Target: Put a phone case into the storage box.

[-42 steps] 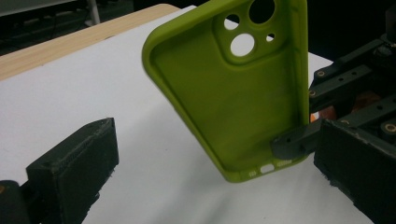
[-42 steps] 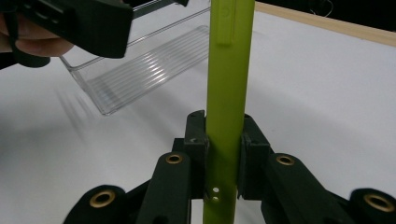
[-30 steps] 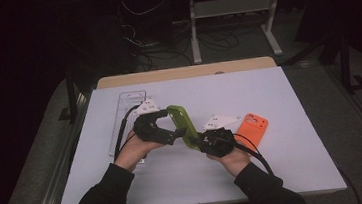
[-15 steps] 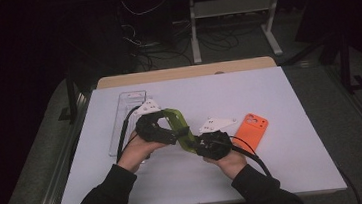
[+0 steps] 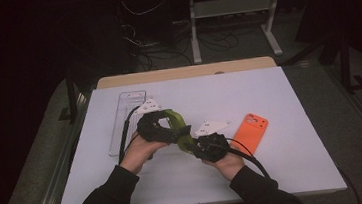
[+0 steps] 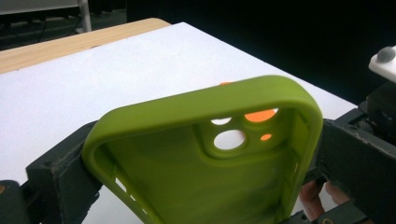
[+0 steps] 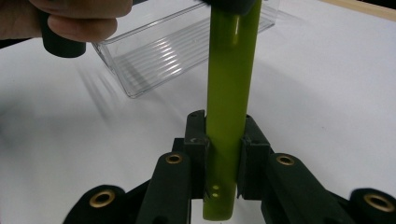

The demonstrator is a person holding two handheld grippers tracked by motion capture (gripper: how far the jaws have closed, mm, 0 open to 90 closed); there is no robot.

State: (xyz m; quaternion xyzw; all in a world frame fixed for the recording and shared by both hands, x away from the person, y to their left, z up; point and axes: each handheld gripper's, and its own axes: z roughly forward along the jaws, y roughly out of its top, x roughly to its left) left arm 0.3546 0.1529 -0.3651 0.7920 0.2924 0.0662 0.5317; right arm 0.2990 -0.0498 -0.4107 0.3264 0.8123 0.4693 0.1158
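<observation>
A green phone case hangs above the white table, held between both grippers. My left gripper spans its width: in the left gripper view the jaws press on both long sides of the case, whose hollow inside and camera cut-out face the camera. My right gripper is shut on the case's thin edge, which stands upright as a green bar between the pads. An orange phone case lies flat on the table right of my right hand.
A clear plastic tray lies at the left of the table, beyond the left hand, and appears as a ribbed tray behind the green case. A wooden strip borders the far edge. Dark floor and cables lie beyond.
The right hand has crept slightly left and nearer the person, with the green case still held by both grippers. The left hand has stayed put.
</observation>
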